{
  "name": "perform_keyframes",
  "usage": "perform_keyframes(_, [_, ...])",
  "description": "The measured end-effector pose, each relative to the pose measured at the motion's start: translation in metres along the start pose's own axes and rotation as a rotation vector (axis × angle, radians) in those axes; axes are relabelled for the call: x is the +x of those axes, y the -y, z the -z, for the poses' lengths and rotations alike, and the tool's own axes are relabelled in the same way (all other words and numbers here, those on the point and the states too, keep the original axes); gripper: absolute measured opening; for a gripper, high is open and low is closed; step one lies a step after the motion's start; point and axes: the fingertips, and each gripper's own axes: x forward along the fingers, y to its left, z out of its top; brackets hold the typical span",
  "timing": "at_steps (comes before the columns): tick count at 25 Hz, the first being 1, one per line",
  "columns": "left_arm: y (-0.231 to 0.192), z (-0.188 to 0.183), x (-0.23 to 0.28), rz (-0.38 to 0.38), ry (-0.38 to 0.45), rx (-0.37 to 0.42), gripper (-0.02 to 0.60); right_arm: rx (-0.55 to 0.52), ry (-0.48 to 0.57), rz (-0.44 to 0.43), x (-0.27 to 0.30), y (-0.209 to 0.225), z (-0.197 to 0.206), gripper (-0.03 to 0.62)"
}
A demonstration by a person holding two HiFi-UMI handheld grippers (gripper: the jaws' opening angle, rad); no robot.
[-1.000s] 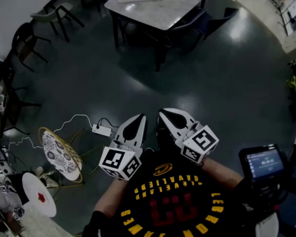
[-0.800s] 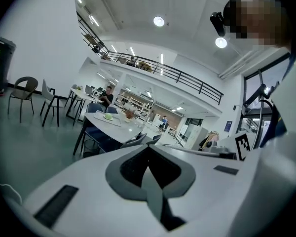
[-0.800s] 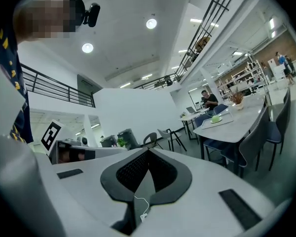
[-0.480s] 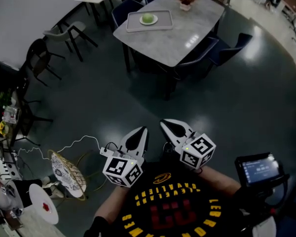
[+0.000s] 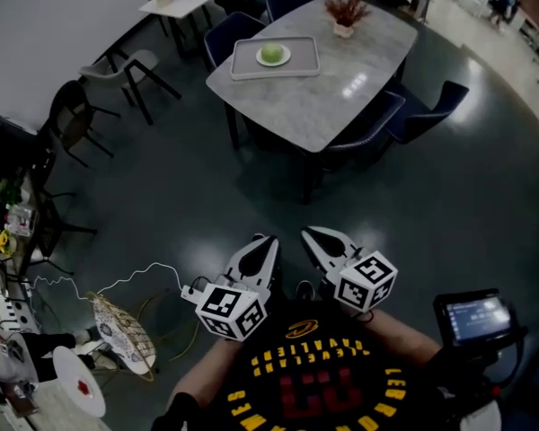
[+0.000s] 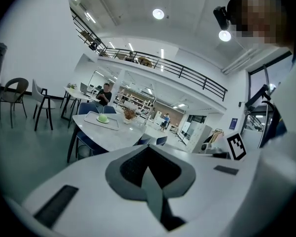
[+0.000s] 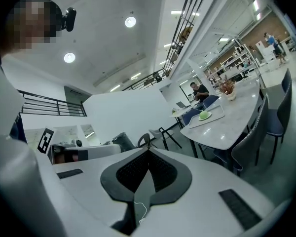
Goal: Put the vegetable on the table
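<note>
Vegetable [image 5: 271, 53], round and pale green, is sitting on a small white plate [image 5: 286, 58], which is lying in a shallow tray [image 5: 303, 57] toward the far end of the grey table [image 5: 341, 92], while a pot [image 5: 344, 30] holding a reddish plant is standing at the table's far edge just beyond the tray. Well short of the table, over the dark floor [image 5: 207, 196], the person [image 5: 314, 380] is holding the left gripper [image 5: 265, 241] and the right gripper [image 5: 313, 234] side by side, each with its jaws pressed together on nothing.
</note>
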Motion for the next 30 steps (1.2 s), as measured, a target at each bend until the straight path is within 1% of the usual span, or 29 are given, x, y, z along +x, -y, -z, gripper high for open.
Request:
perform_keyframes(4, [-0.021,-0.016,0.035,0.022,-0.003,0.003,0.0,0.016,0.005,0.034,0.024,0.032,-0.016,0.005])
perform_keyframes(7, [-0.044,-0.033,0.061,0.042,0.001,-0.005,0.0,0.007,0.017,0.069,0.045,0.053,-0.034,0.005])
perform_keyframes(11, [-0.068,-0.056,0.094,0.095,-0.021,-0.004,0.0,0.023,0.028,0.133,0.074,0.08,-0.055,0.005])
perform_keyframes(13, [-0.087,-0.071,0.107,0.107,-0.024,-0.016,0.0,0.045,0.025,0.154,0.094,0.092,-0.063,0.005])
perform_keyframes(17, [-0.133,-0.099,0.124,0.111,-0.014,-0.034,0.001,-0.004,0.038,0.18,0.137,0.101,-0.084,0.005])
perform_keyframes(19, [-0.153,-0.111,0.133,0.121,-0.018,-0.043,0.0,-0.001,0.034,0.189,0.16,0.105,-0.092,0.005])
perform_keyframes(22, [-0.185,-0.132,0.143,0.128,-0.01,-0.068,0.0,0.029,0.023,0.214,0.194,0.115,-0.103,0.005])
perform_keyframes(25, [-0.213,-0.147,0.153,0.135,0.003,-0.11,0.0,0.036,0.003,0.231,0.221,0.122,-0.109,0.005])
perform_keyframes(30, [-0.236,-0.147,0.167,0.15,-0.014,-0.183,0.0,0.056,-0.048,0.263,0.24,0.133,-0.108,0.005])
